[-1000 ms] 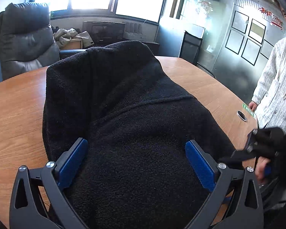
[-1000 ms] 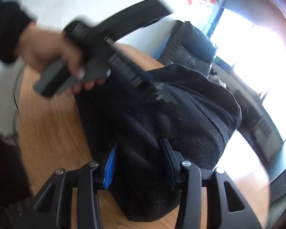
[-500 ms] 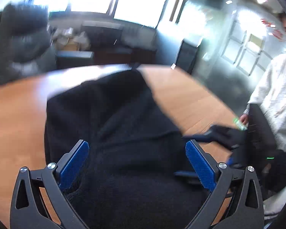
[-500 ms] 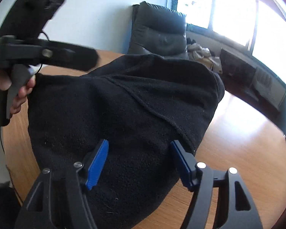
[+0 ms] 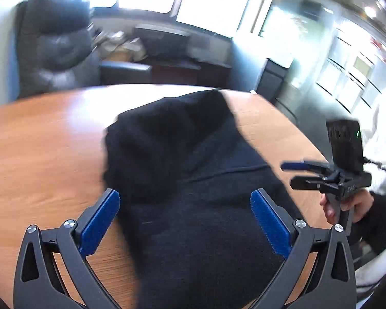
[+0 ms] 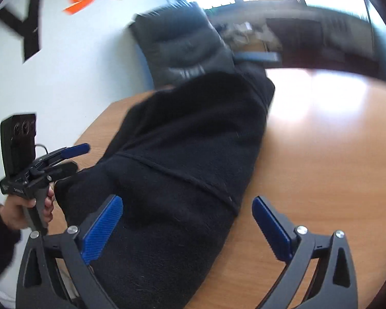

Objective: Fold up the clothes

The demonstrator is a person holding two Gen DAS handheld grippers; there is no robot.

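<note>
Black fleece garment lies bunched in a long heap on the wooden desk, stretching straight ahead of the left hand-held gripper and passing between its blue pads, which stand wide apart without pinching the cloth. The right hand-held gripper is likewise spread wide; the garment's near end lies between its fingers and against the left pad, while bare desk shows before the other pad. From the left wrist view, the right hand-held gripper appears off to the right of the garment, raised above the desk, held by a hand in a dark sleeve. Beyond the far end of the garment stands a dark leather chair, blurred.
</note>
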